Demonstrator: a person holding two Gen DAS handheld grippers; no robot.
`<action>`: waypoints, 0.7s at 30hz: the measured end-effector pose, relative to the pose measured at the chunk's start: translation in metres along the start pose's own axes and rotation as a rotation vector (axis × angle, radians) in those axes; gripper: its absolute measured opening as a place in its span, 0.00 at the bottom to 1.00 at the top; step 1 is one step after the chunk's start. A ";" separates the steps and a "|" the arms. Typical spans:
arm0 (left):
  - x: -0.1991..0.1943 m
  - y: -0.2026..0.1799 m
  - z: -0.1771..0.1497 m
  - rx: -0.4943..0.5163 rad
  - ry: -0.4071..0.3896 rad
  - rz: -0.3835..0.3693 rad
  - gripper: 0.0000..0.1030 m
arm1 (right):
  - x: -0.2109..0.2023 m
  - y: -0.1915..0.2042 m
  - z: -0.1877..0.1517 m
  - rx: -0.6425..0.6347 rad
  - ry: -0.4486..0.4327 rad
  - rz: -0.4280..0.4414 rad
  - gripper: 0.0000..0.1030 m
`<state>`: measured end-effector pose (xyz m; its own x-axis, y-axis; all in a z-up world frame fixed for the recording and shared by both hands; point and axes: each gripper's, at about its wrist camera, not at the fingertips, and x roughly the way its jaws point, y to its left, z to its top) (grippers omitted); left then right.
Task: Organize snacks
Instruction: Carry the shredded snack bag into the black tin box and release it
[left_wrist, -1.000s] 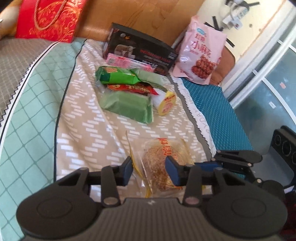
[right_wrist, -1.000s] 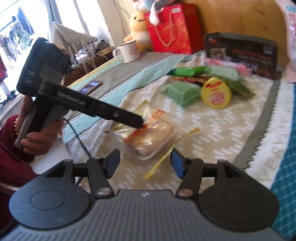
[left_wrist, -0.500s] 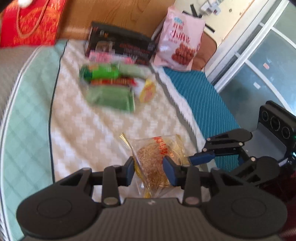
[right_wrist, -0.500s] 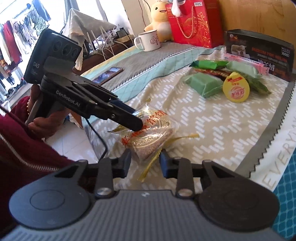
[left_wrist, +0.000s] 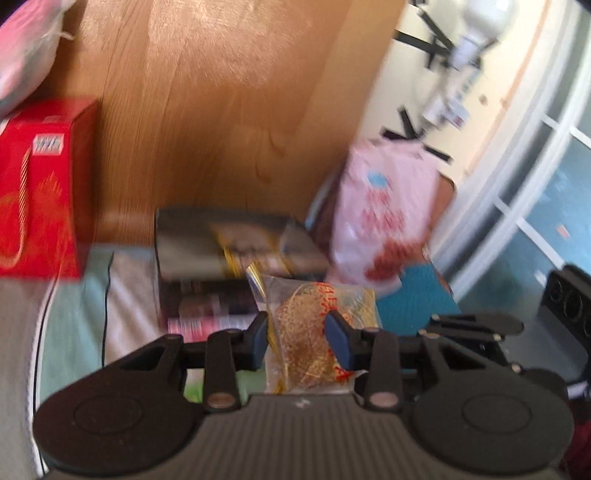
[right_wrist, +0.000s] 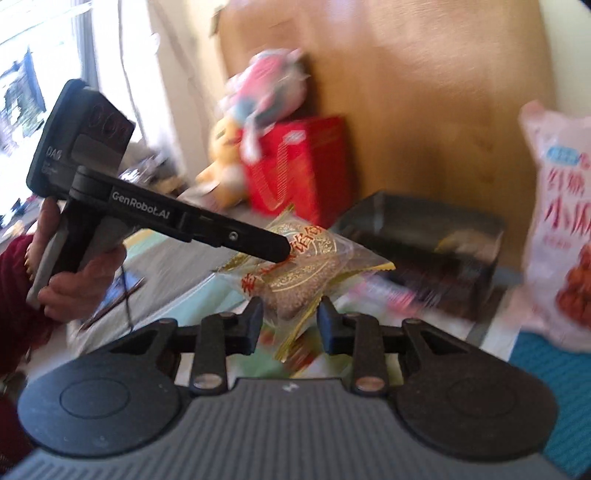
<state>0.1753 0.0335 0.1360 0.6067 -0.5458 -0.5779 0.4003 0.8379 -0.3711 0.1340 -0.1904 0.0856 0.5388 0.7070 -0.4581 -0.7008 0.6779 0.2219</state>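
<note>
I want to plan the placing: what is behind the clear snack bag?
Behind the bag stands a black box, with a pink packet beside it. The bag covers part of the box.

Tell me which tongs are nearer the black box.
Neither clearly: both hold the clear sesame cake bag in front of the black box. Left tongs grip its middle; right tongs pinch its near edge.

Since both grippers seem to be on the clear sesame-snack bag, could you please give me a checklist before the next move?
1. Left gripper closed on the snack bag: ok.
2. Right gripper closed on the bag's lower edge: ok.
3. Bag lifted off the bedspread: ok.
4. Bag intact, still sealed: cannot tell, blurred.
5. Black box ahead, free on top: cannot tell.
6. Pink bag apart from the held bag: ok.
</note>
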 end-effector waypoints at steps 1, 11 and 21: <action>0.012 0.005 0.013 -0.011 -0.006 0.011 0.33 | 0.005 -0.009 0.005 0.020 -0.011 -0.008 0.33; 0.102 0.065 0.058 -0.143 -0.015 0.107 0.33 | 0.080 -0.081 0.037 0.136 -0.015 -0.135 0.30; 0.129 0.082 0.048 -0.140 -0.027 0.230 0.33 | 0.115 -0.098 0.038 0.163 -0.018 -0.246 0.30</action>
<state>0.3195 0.0318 0.0663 0.6898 -0.3395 -0.6395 0.1521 0.9315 -0.3304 0.2825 -0.1685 0.0436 0.6924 0.5198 -0.5004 -0.4645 0.8518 0.2422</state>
